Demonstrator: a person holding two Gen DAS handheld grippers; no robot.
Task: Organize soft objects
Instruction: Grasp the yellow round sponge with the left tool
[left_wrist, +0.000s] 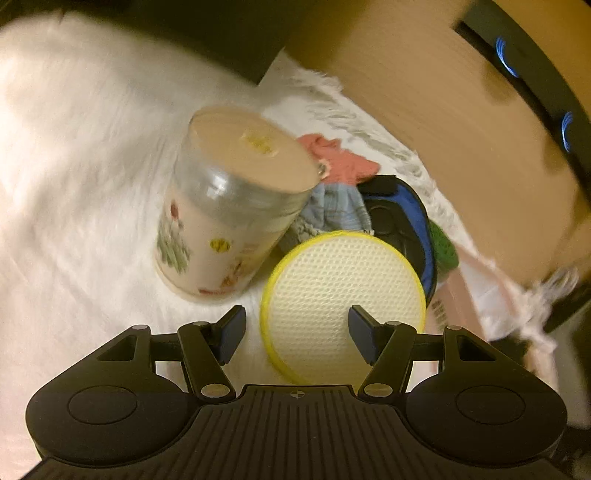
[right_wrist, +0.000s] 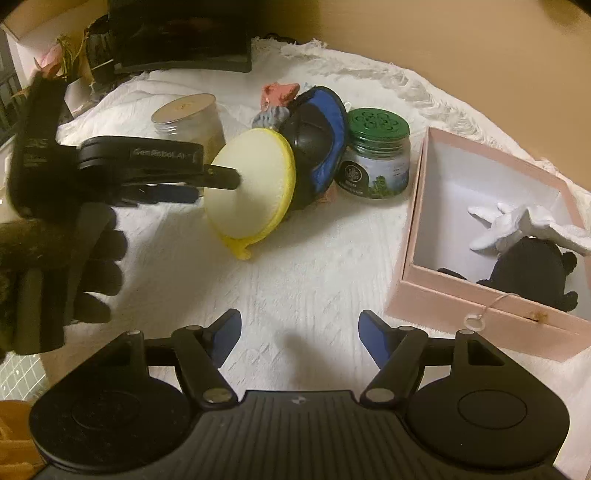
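Nearest the right wrist camera, the right gripper (right_wrist: 297, 338) hangs over bare white cloth (right_wrist: 295, 266) with its jaws spread and nothing between them. Taking the round yellow-rimmed pad (right_wrist: 251, 184) as the landmark: it stands on edge on the cloth-covered desk, its pale mesh face tilted toward the left gripper (left_wrist: 295, 334). That gripper's jaws are spread, and in the left wrist view the pad (left_wrist: 343, 302) sits partly between the pads, one finger crossing its face; whether a pad actually presses it I cannot tell (the side view from the right wrist shows a fingertip laid against the face, no clear squeeze). A gloved hand (right_wrist: 74, 266) grips the left tool, left of the pad.

Right of the pad and well apart lies an open pink box (right_wrist: 443, 299), holding a dark plush toy (right_wrist: 524, 266) and something white (right_wrist: 517, 225).

Just behind the pad, touching it, leans a black and blue pouch (right_wrist: 321, 140). Beside that pouch stands a green-lidded jar (right_wrist: 376, 155). Behind the pad to the left stands a floral canister (left_wrist: 214, 221) with a clear upper band. Farthest back, behind the pouch, pink and blue-grey cloth pieces (left_wrist: 332, 184) lie bunched together.
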